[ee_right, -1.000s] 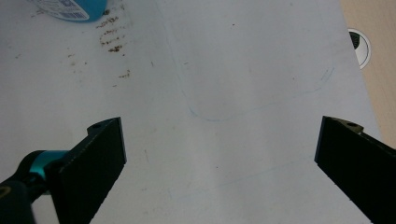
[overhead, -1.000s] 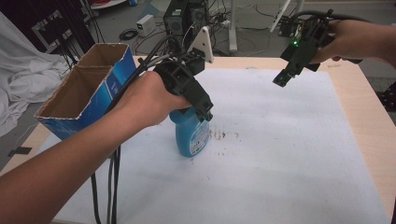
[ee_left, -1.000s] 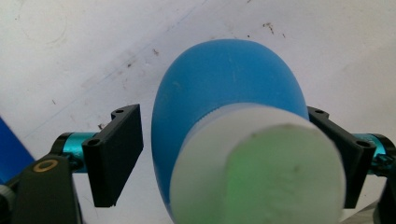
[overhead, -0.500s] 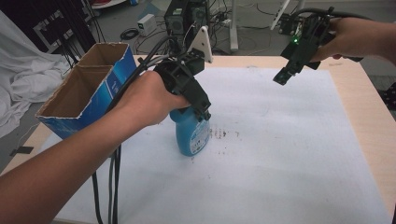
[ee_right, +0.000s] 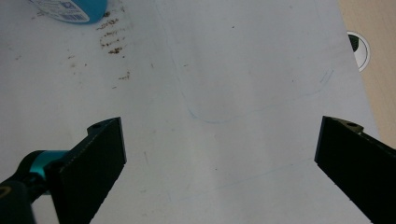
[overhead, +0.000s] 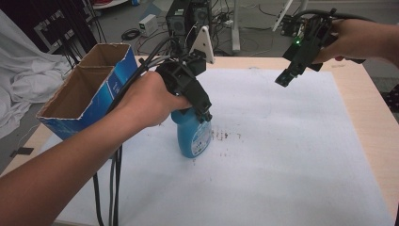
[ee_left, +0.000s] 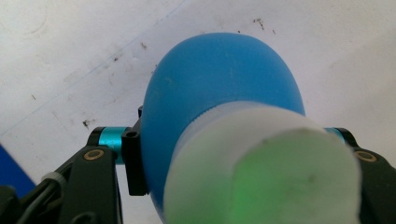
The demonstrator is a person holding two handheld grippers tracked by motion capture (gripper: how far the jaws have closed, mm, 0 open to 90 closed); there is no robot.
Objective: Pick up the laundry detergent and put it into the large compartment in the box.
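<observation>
since the left gripper [overhead: 200, 106] has just been closing on the blue bottle [overhead: 193, 136] near its smooth, rounded shoulder, the bottle could slip or tip if lifted fast. it stands upright on the white mat [overhead: 291, 155], at four o'clock from the open cardboard box [overhead: 89, 94], with a white cap [ee_left: 261, 172]. at two o'clock the right gripper [overhead: 294, 70] hovers, jaws wide and empty.

Blue plastic bottle [overhead: 192, 137]: rounded body, white cap, printed label on its side. It stands upright on the white table cover, near the left-centre of the table, just beside a patch of dark specks. Its upper part sits between gripper jaws
</observation>
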